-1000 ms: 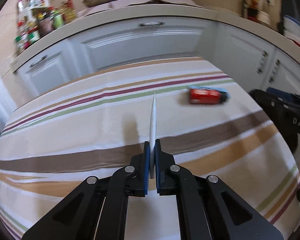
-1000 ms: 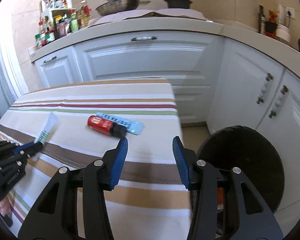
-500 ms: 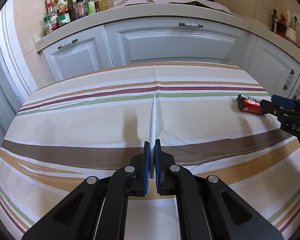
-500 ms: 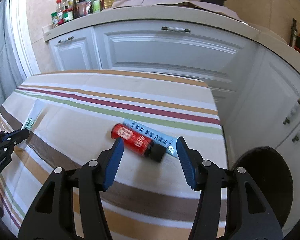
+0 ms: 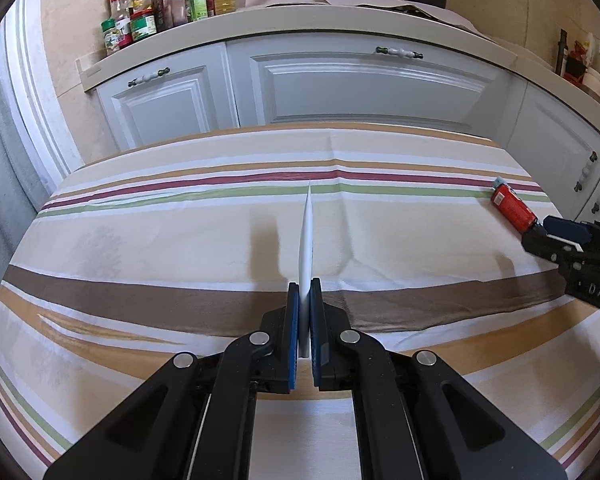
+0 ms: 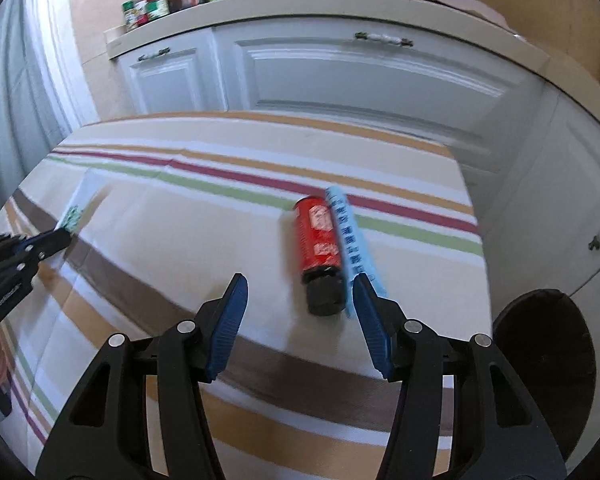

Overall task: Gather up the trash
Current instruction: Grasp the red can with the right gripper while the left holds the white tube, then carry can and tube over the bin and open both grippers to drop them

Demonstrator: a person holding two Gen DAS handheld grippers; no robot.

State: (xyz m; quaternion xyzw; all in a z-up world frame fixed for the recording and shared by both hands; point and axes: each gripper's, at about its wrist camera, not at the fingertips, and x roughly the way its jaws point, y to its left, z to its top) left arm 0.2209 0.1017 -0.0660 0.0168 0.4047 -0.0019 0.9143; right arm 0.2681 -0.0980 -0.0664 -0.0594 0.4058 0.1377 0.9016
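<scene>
Two claws were at work over the striped tabletop [image 6: 148,264]. Nearest the right-wrist camera, the right claw [image 6: 298,320] stood with its blue pads spread apart and nothing between them; its jaws had just been opening. Just beyond its tips, and a little toward its right pad, lay the red canister [image 6: 317,240], on its side with its black cap pointing back at the claw and its long axis running away from it, tilted slightly left at the far end. That axis ran nearly along the claw's own pointing line, so a squeeze across the canister's width looked like the natural next grasp. A pale blue printed wrapper [image 6: 354,240], flat and narrow, lay alongside the canister's right flank, touching it; the right pad's tip overlapped its near end in the picture.

The right hand was clearly the nearer one. Off to the left, the left claw [image 5: 305,304] was clamped tight on a thin white packet [image 5: 306,236], held edge-on above the cloth. A dark round bin [image 6: 548,364] sat on the floor past the tabletop's right edge.
</scene>
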